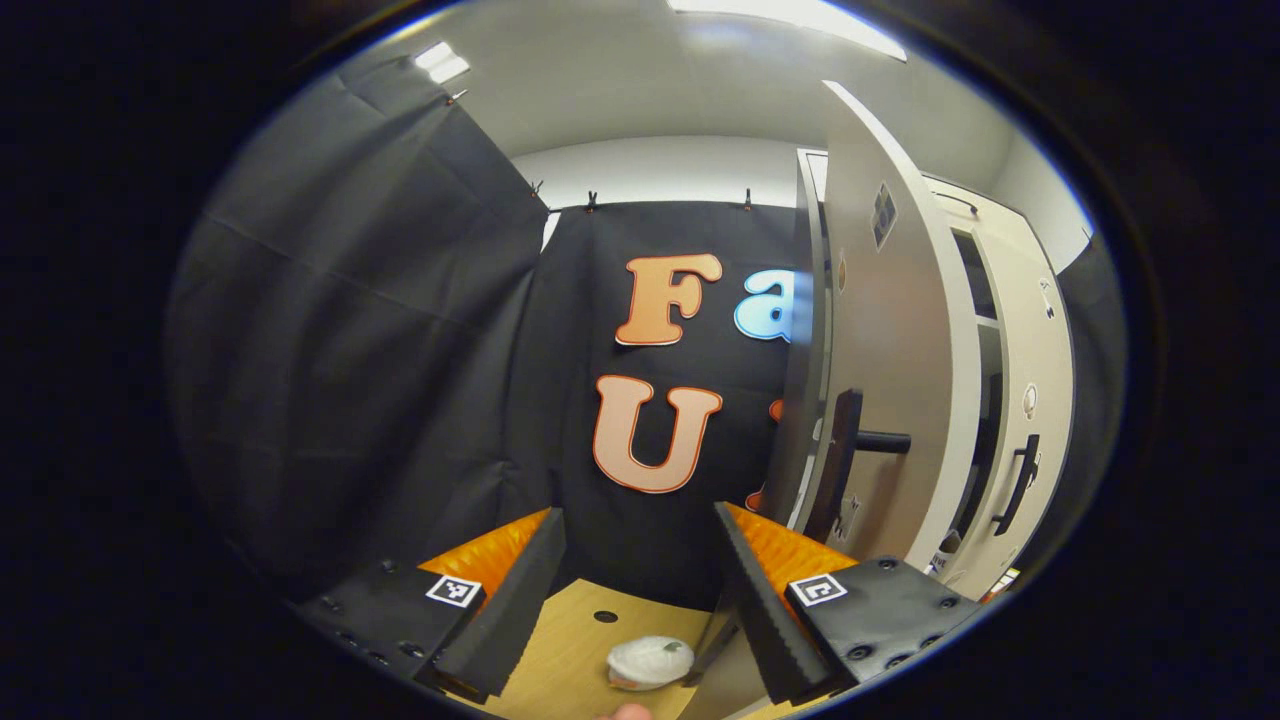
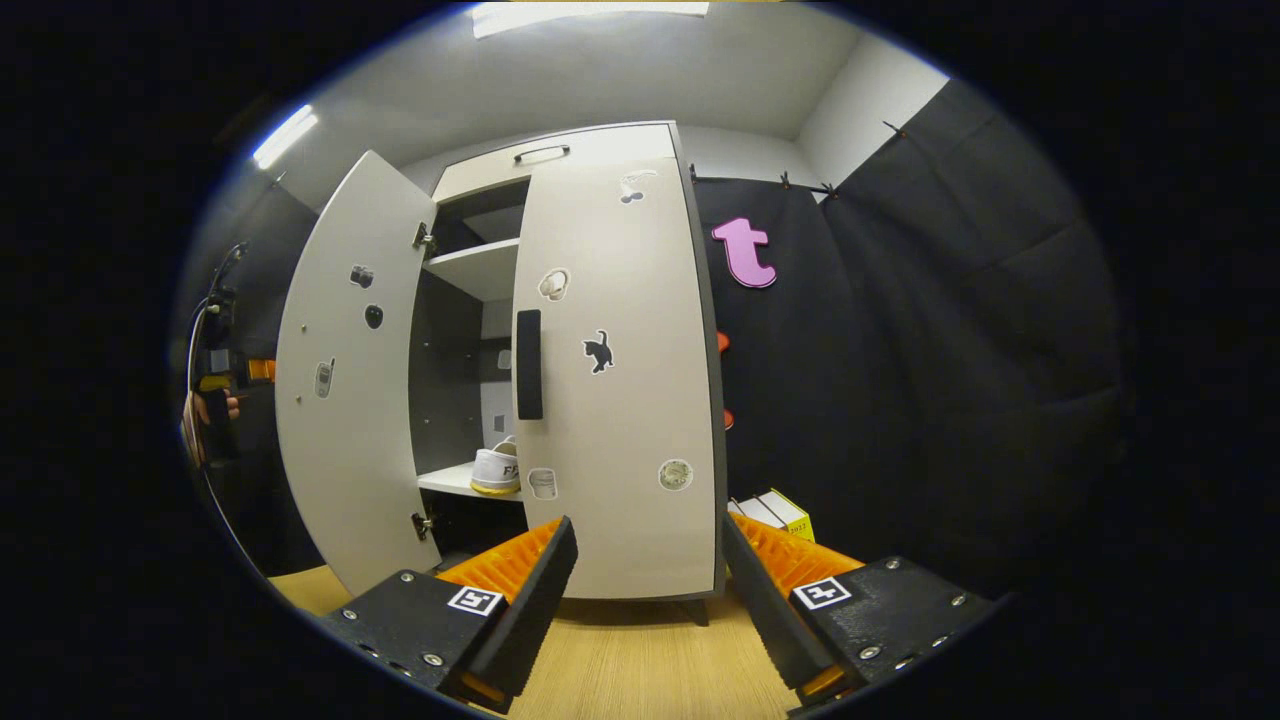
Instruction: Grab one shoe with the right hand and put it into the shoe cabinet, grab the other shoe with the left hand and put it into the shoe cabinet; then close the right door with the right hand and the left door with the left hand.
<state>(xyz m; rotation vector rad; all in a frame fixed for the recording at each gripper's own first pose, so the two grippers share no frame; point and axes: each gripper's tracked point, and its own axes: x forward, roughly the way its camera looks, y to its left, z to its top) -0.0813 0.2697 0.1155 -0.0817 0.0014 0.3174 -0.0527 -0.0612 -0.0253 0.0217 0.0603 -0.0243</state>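
below the wide-open, empty left gripper [image 1: 640, 580], a white shoe [image 1: 648, 662] lies on the floor.

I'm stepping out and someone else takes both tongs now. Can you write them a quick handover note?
Left tongs: open, empty, above a white shoe on the wooden floor.
Right tongs: open, empty, facing the shoe cabinet.
Done: one shoe sits on a shelf inside; right door looks nearly closed.
Left: put the floor shoe in, then close the wide-open left door, and check the right one.
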